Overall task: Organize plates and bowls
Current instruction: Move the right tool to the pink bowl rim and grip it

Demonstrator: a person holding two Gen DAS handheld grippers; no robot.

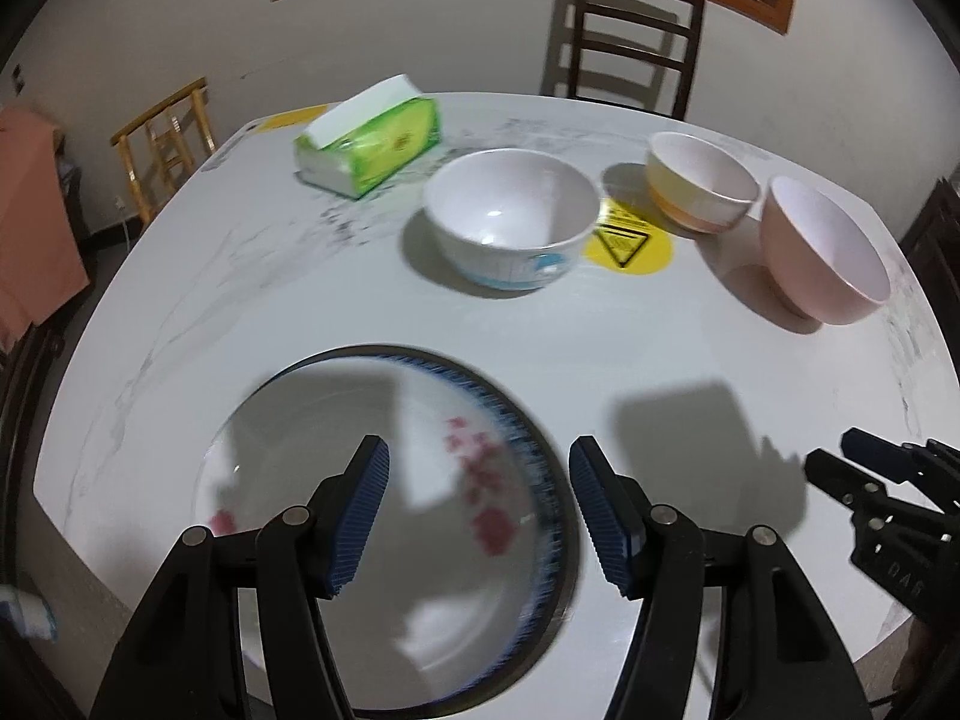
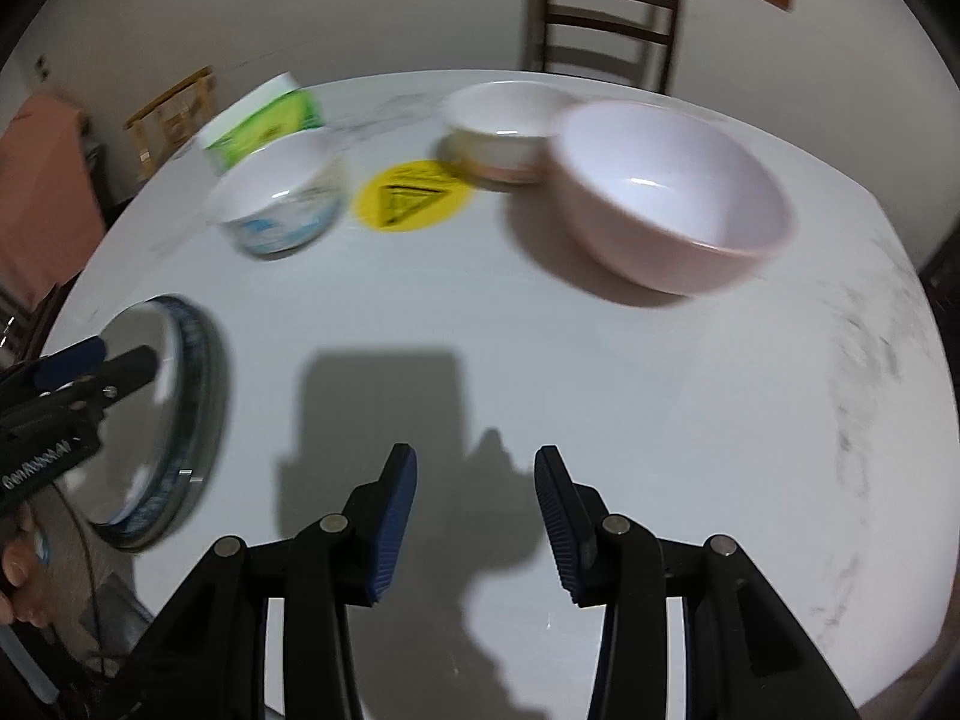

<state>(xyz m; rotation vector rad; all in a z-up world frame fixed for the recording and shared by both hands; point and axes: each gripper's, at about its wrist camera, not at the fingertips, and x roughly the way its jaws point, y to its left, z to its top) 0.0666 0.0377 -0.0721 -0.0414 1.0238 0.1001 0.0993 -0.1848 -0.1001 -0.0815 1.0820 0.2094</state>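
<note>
Three bowls ahead on the counter [image 2: 540, 360], one plate [image 1: 390, 510] near the front edge under the left gripper [image 1: 477, 516], jaws parted and empty over its right half. Right gripper [image 2: 475, 522] likewise spread on nothing, over bare counter, with the pink bowl [image 2: 669, 198] up and right of its jaws, nearest of the three. White-and-blue bowl [image 1: 510, 219] straight beyond the plate, so likelier the left's; striped bowl [image 1: 699, 183] just behind the pink.

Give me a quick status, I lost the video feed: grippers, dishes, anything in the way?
Left gripper open, empty, above the blue-rimmed plate. Right gripper open, empty, over bare table. Three bowls untouched beyond. Nothing blocking.
</note>
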